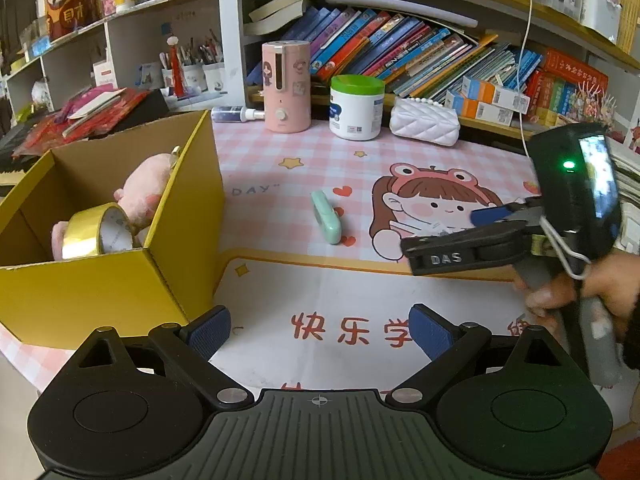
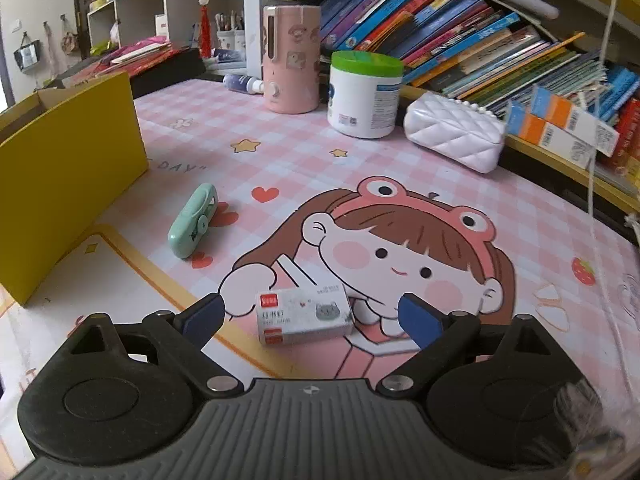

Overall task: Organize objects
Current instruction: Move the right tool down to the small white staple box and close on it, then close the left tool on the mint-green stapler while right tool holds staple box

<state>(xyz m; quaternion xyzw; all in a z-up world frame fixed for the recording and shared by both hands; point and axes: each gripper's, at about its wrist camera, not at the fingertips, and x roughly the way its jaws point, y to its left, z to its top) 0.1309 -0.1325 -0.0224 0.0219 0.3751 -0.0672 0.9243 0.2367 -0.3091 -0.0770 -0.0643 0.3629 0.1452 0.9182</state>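
Note:
A small white staple box (image 2: pixel 305 315) lies on the pink cartoon mat between the blue pads of my right gripper (image 2: pixel 312 318), which stands open around it without touching. A mint-green stapler (image 2: pixel 193 226) (image 1: pixel 327 217) lies further left on the mat. The yellow cardboard box (image 1: pixel 120 280) (image 2: pixel 68 176) at the left holds a pink plush toy (image 1: pixel 146 192) and a roll of gold tape (image 1: pixel 100 232). My left gripper (image 1: pixel 320 330) hovers open over the mat's white panel, empty. The right gripper (image 1: pixel 460 240) also shows in the left wrist view, held by a hand.
Along the back stand a pink humidifier (image 2: pixel 290 58), a white jar with a green lid (image 2: pixel 364 94), a white quilted case (image 2: pixel 454 136) and a small bottle (image 2: pixel 242 82). Shelves of books (image 2: pixel 460 40) rise behind. A white cord (image 2: pixel 596 160) hangs at the right.

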